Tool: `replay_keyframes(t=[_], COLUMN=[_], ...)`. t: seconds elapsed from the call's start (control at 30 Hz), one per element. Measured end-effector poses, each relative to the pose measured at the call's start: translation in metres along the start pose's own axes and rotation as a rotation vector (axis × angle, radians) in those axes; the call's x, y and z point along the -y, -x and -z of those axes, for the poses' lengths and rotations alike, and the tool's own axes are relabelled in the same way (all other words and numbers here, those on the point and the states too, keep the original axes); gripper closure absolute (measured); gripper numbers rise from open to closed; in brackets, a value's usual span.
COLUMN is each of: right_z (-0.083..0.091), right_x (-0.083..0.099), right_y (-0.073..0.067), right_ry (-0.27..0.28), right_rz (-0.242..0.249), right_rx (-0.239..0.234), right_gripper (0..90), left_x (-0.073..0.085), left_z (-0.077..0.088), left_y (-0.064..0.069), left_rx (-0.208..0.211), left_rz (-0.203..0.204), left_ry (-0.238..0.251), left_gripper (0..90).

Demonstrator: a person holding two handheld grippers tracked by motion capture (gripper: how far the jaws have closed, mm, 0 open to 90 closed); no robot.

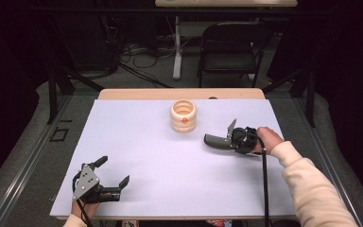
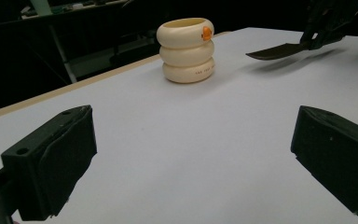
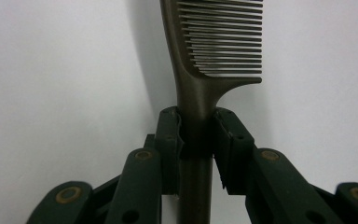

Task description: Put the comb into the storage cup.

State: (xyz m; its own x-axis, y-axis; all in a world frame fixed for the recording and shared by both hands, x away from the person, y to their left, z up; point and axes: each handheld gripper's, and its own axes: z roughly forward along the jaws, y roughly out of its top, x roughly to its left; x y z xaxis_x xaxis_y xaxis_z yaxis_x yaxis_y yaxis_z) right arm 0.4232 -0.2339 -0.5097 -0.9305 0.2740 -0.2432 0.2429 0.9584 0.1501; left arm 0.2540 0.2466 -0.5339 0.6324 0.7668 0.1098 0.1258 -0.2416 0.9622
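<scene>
A dark comb (image 1: 215,140) is clamped by its handle in my right gripper (image 1: 230,137), right of the table's middle, its toothed end pointing left just over the white surface. In the right gripper view the pads squeeze the comb's handle (image 3: 196,98) from both sides, and the teeth run off the top. My left gripper (image 1: 114,170) rests near the front left corner, open, with nothing between its fingers. A cream cup (image 1: 183,116) made of stacked rings, with an orange dot, stands upright at the back centre. The left gripper view shows the cup (image 2: 186,49) ahead and the comb (image 2: 275,50) to its right.
A white sheet (image 1: 170,161) covers the table, with a wooden strip (image 1: 137,93) along its far edge. Beyond the table stand a black folding chair (image 1: 229,45) and a desk leg (image 1: 177,47) among floor cables. Dark curtains close both sides.
</scene>
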Motion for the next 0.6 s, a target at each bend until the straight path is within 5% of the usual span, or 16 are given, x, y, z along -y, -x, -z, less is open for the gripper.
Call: replay_keyframes(t=[0.6], right_z=[0.019], right_x=[0.003], right_y=[-0.006], right_ry=[0.129], right_rz=[-0.074], right_rx=[0.012], right_gripper=[72.6], left_x=[0.000], left_z=[0.000], left_y=[0.000], left_rx=[0.001], left_rz=[0.000], left_ry=[0.003], left_gripper=[0.2])
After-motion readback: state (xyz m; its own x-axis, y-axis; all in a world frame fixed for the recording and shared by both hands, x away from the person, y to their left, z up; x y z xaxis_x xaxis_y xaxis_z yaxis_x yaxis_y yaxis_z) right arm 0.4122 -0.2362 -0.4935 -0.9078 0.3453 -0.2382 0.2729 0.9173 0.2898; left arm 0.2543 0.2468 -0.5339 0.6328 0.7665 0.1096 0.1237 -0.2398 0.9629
